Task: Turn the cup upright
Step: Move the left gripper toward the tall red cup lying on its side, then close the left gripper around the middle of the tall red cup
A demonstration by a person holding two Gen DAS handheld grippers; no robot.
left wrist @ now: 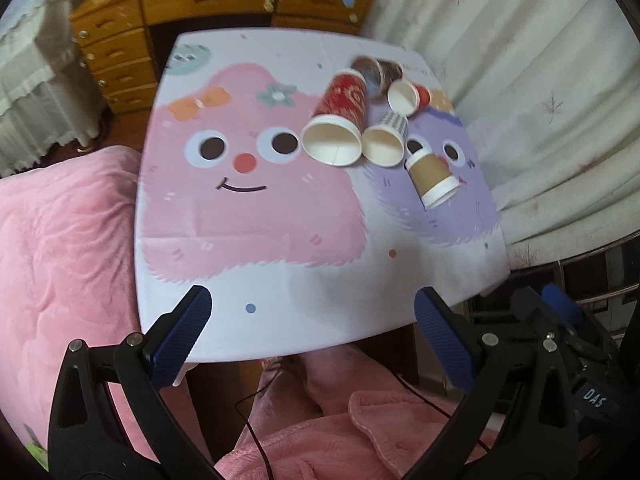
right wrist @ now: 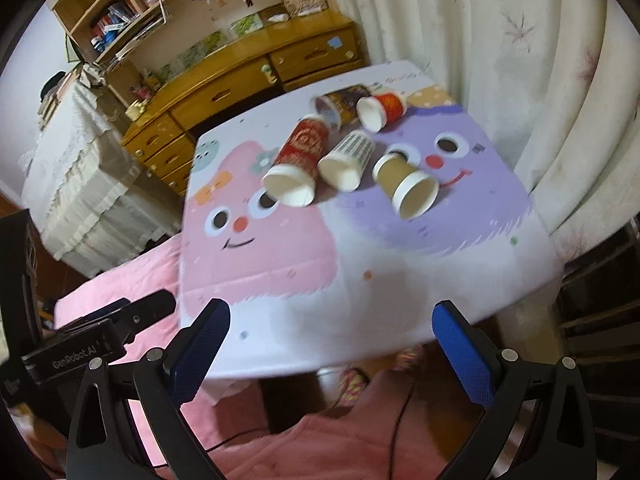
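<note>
Several paper cups lie on their sides at the far right of the table [left wrist: 280, 216]: a tall red cup [left wrist: 340, 120] [right wrist: 298, 164], a white patterned cup [left wrist: 386, 138] [right wrist: 348, 160], a brown cup [left wrist: 432, 178] [right wrist: 406, 186], a small red-orange cup [left wrist: 408, 98] [right wrist: 380, 110] and a dark cup [left wrist: 374, 72] [right wrist: 342, 104]. My left gripper [left wrist: 312, 312] is open and empty above the table's near edge. My right gripper [right wrist: 332, 324] is open and empty, also at the near edge, well short of the cups.
The table [right wrist: 320, 264] has a cartoon-print cover. A wooden desk with drawers [left wrist: 180, 20] [right wrist: 240, 80] stands behind it. White curtains [left wrist: 540, 100] [right wrist: 520, 60] hang on the right, a pink blanket [left wrist: 60, 240] lies at the left. The person's pink-clothed lap [left wrist: 340, 420] is below.
</note>
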